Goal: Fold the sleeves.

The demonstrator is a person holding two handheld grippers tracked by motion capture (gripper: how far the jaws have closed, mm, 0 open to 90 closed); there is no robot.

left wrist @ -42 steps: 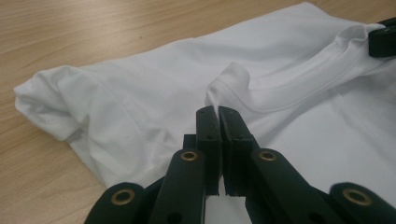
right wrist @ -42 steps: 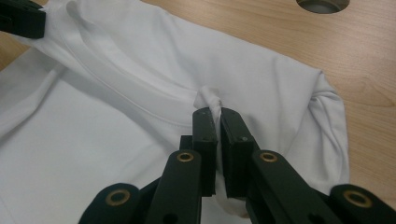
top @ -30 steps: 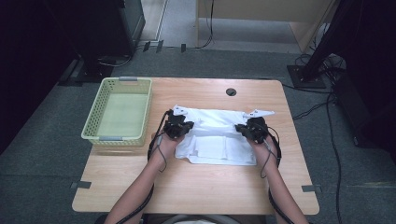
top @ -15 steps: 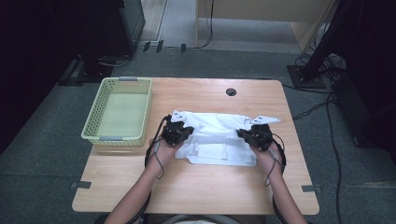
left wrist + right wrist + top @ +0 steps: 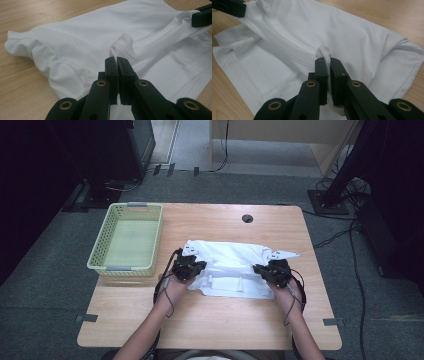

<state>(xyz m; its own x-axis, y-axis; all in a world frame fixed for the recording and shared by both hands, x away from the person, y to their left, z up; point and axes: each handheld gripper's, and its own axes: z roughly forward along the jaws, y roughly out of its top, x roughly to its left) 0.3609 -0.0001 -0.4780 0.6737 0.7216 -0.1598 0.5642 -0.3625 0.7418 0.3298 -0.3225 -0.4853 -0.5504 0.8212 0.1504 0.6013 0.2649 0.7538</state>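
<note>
The jaws of the left gripper (image 5: 117,62) are closed together on a pinch of white fabric at the collar edge of the white shirt (image 5: 230,265), and the jaws of the right gripper (image 5: 328,62) are likewise clamped on a small puckered tuft of the same garment. The shirt lies on the wooden table (image 5: 210,320), right of the pale green basket (image 5: 127,240), with its long axis running across the table from one gripper to the other. In the high view the left gripper (image 5: 188,266) holds the shirt's left end and the right gripper (image 5: 272,271) holds near its right end, so the cloth spans the gap between the two grips. Each gripper is directly on its own hold point; neither hand is nearer than the other. The folded upper layer lies on the far side of the jaws, and the hem, with its visible stitched seam, lies on the near side toward the person. The fabric is a thin, soft knit, matte, and creases readily; the ribbed neckband forms a raised curved ridge between the two grips. The basket is a rigid plastic lattice with open sides and is empty. Judged from this layout, the next move likely draws or folds the cloth across its short axis, which requires both grips to travel together to keep the span taut.
</note>
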